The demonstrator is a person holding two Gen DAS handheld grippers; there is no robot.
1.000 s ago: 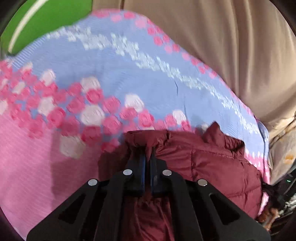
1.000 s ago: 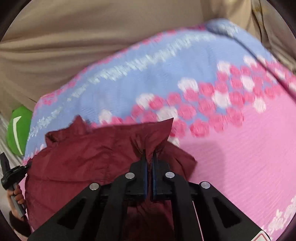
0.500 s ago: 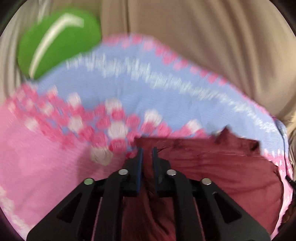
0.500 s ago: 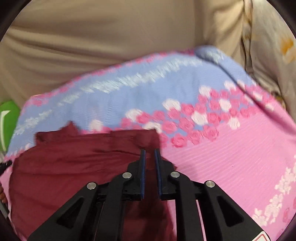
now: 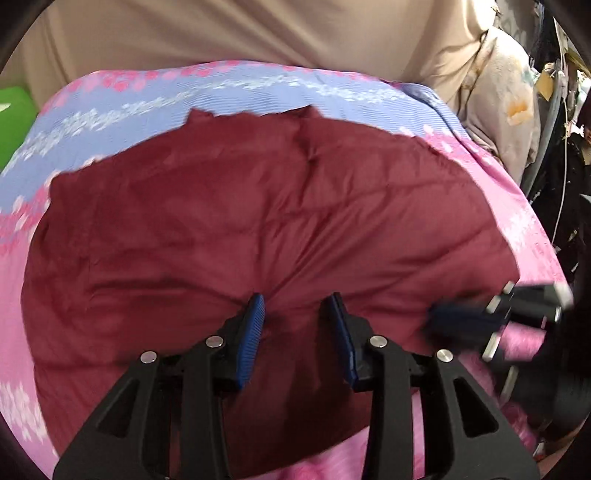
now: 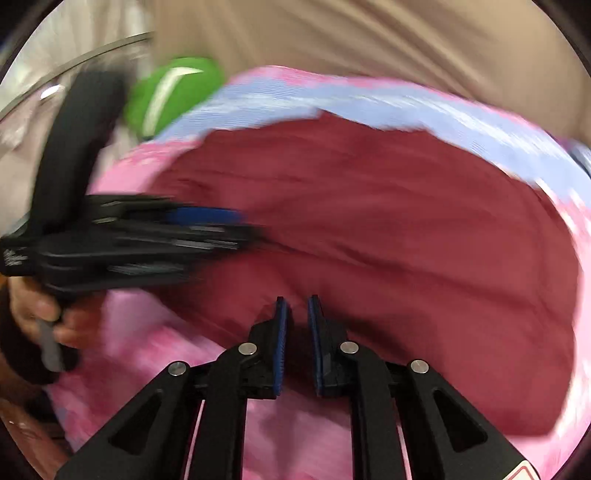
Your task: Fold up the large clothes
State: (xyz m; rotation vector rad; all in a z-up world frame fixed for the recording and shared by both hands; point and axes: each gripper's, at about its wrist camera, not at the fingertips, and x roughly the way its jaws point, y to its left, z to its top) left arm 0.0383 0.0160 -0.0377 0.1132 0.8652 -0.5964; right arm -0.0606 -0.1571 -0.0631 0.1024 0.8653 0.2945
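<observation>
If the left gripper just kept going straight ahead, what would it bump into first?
Probably the maroon jacket: the open left gripper points right at its puffy surface on the bedspread. Depth is unclear.

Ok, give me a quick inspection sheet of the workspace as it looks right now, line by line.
Surface: pink and blue floral bedspread, covering the bed.
Job's things: maroon quilted jacket, spread flat on the bedspread.
Clutter: green cushion at the far edge.
Grippers: left tongs open over the jacket's near edge, holding nothing; right tongs slightly parted, nothing between them.
Cables: thin white cord hanging off to the right of the bed.
Surroundings: beige curtain behind the bed; a patterned cloth at right.
</observation>
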